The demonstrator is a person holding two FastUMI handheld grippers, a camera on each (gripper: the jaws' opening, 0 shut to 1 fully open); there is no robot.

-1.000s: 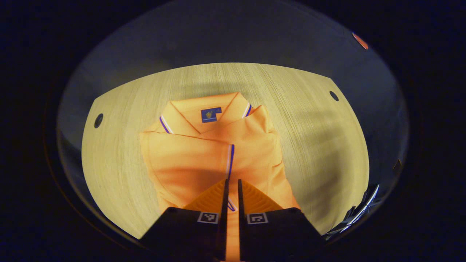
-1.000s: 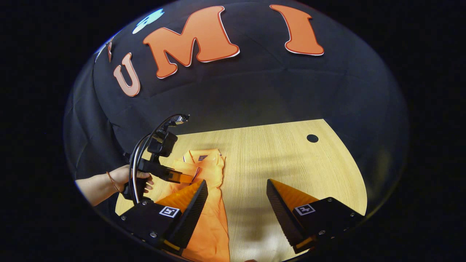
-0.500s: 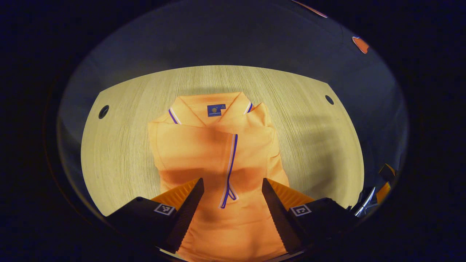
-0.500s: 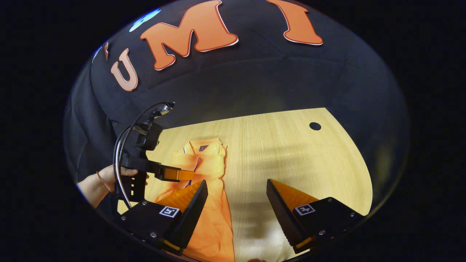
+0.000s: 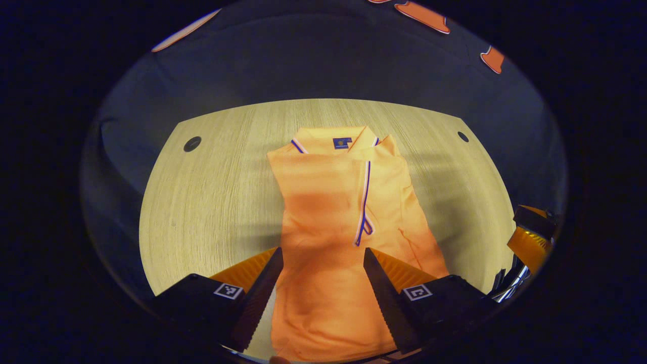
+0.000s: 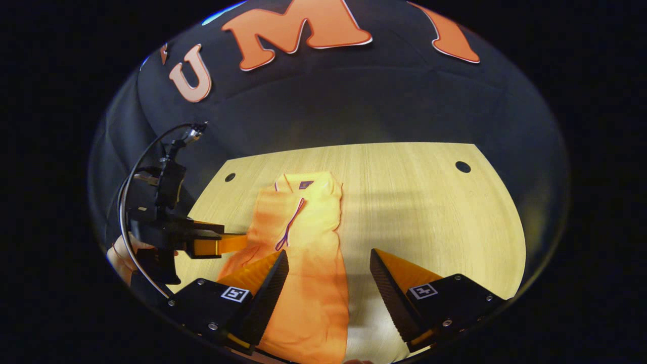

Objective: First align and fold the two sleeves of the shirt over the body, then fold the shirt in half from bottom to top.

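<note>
Presently: left gripper (image 5: pixel 322 258), fingers spread, empty, above the shirt's lower half. Right gripper (image 6: pixel 328 263), fingers spread, empty, over the hem near the tabletop's (image 5: pixel 212 202) near edge. Shirt (image 5: pixel 343 217): flat, lengthwise at the tabletop's middle, collar (image 5: pixel 336 144) towards the far edge. Both sleeves, striped cuff (image 5: pixel 365 202) uppermost, lie folded over the body. Outstanding, as judged: bottom-to-top half fold.

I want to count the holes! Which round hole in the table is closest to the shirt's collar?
The hole on the left in the left gripper view; the other hole sits farther from the collar of the shirt.
</note>
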